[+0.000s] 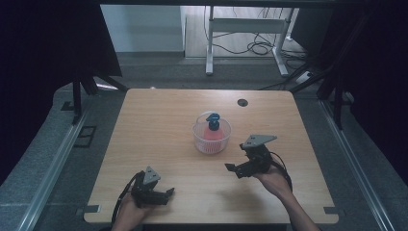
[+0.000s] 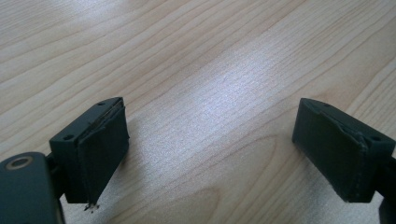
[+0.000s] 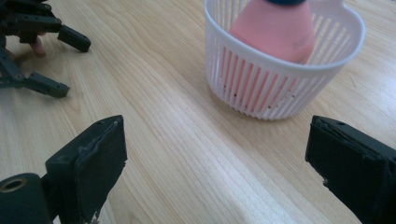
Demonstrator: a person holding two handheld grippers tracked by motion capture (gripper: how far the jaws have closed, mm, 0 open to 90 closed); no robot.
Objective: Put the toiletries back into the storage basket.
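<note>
A white slatted basket (image 1: pixel 211 142) stands near the middle of the wooden table (image 1: pixel 159 120). In it stands a pink bottle (image 1: pixel 210 131) with a blue cap (image 1: pixel 213 119). My right gripper (image 1: pixel 235 170) is open, just right of and nearer than the basket, with its jaws pointing left. In the right gripper view the basket (image 3: pixel 280 88) and the bottle (image 3: pixel 275 28) lie ahead of the open gripper (image 3: pixel 215 135), with bare wood between the jaws. My left gripper (image 1: pixel 162 194) rests open near the front edge. The left gripper (image 2: pixel 212 121) has bare table between its jaws.
A dark round grommet hole (image 1: pixel 242 102) sits near the table's far edge. Beyond the table stand a white desk frame (image 1: pixel 245 29) and floor cables (image 1: pixel 260 47). Dark curtains hang at both sides. In the right gripper view the other gripper (image 3: pixel 37 56) lies at far left.
</note>
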